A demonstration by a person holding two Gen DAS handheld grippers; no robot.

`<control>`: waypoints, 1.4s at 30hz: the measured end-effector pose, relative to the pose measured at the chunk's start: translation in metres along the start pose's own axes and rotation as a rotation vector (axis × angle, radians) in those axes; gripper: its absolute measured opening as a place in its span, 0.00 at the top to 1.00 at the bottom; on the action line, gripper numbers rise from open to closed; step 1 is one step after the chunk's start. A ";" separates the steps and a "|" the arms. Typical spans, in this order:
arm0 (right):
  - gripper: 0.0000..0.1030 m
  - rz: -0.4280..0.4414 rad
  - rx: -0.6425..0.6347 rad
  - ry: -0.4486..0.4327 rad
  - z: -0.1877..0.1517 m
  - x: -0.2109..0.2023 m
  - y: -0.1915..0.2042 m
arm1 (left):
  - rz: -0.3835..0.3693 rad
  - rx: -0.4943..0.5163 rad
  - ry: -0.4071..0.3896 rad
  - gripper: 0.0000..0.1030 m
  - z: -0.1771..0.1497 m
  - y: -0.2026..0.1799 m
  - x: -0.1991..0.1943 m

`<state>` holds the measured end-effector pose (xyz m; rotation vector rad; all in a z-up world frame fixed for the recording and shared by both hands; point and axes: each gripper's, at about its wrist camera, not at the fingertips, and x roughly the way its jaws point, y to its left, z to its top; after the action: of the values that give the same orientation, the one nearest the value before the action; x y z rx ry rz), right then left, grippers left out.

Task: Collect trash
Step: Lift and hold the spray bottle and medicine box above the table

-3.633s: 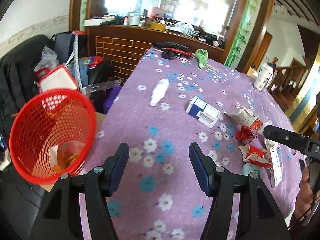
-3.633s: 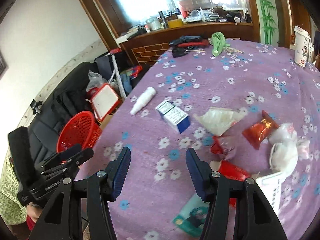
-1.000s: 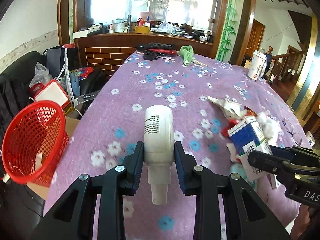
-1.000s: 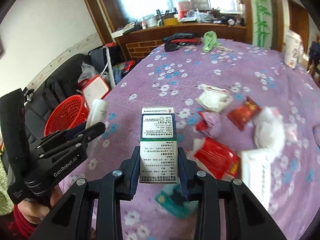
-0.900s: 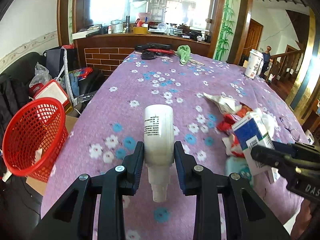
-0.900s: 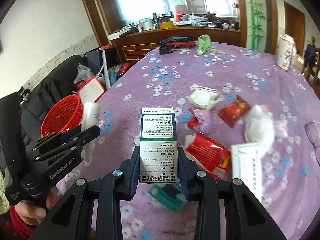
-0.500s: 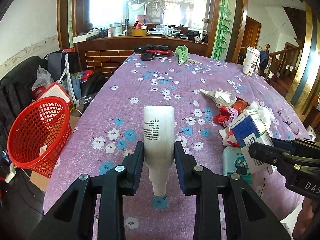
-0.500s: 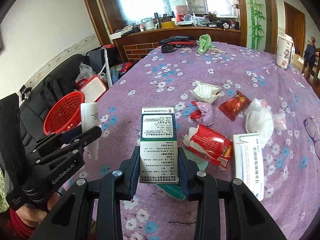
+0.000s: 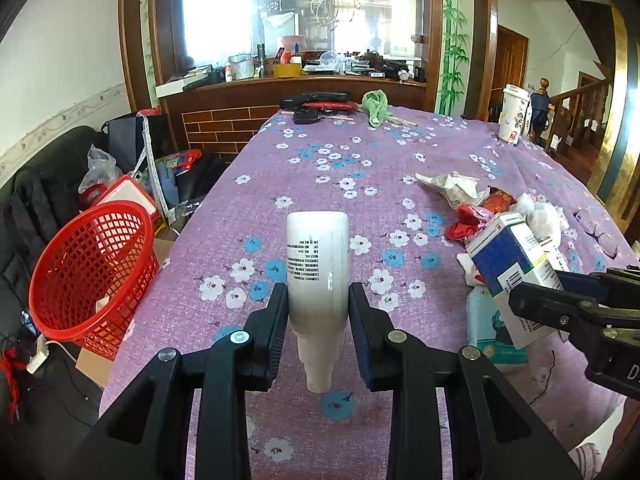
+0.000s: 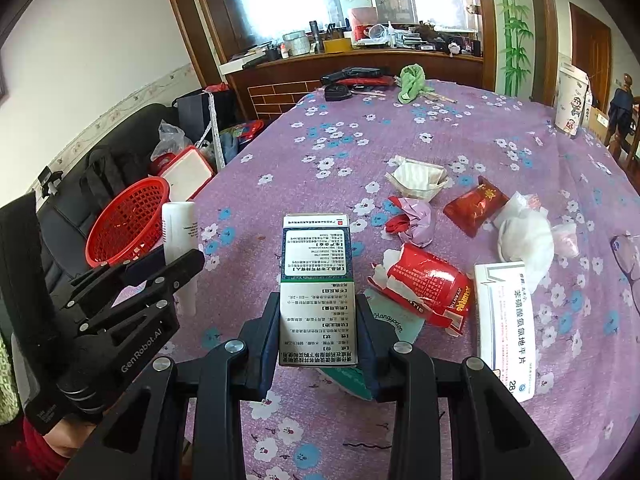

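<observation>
Trash lies on the table (image 9: 320,152) and in both grippers, and the step in hand looks like carrying two picked-up pieces to the basket (image 9: 92,276).

From the left wrist, the left gripper (image 9: 318,312) is closed on a white bottle (image 9: 318,268). The bottle sits upside down, with its cap pointing toward the camera. The red basket stands on the floor, left of the table edge and lower than it. Inside it only a small pale scrap shows; the rest is hard to tell through the mesh. At the right, the right gripper (image 9: 552,300) holds a box (image 9: 512,272) above a pile of wrappers (image 9: 476,216).

From the right wrist, the right gripper (image 10: 318,336) is clamped on the box (image 10: 316,280), which stands upright between its jaws, held up off the cloth. More trash waits on the table: a red pack (image 10: 424,284), a red bag (image 10: 476,204), tissue (image 10: 524,236) and a flat white box (image 10: 506,320). The left gripper (image 10: 176,264) with the bottle (image 10: 180,232) is at the left, near the basket (image 10: 128,220).

Next, each hand likely needs to swing out over the basket's mouth and open, so the piece drops inside and not on the floor.
</observation>
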<state>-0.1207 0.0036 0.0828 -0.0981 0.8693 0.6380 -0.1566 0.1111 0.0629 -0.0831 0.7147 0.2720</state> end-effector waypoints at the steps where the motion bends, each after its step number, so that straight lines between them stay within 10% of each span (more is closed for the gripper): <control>1: 0.64 0.000 -0.001 0.000 0.000 0.000 0.000 | 0.004 0.000 0.000 0.72 -0.001 0.000 0.001; 42: 0.64 -0.003 -0.048 0.055 0.009 0.022 0.029 | 0.017 -0.087 -0.012 0.72 -0.001 0.040 -0.004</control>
<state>-0.1204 0.0403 0.0776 -0.1611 0.9072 0.6558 -0.1711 0.1491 0.0649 -0.1577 0.6918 0.3199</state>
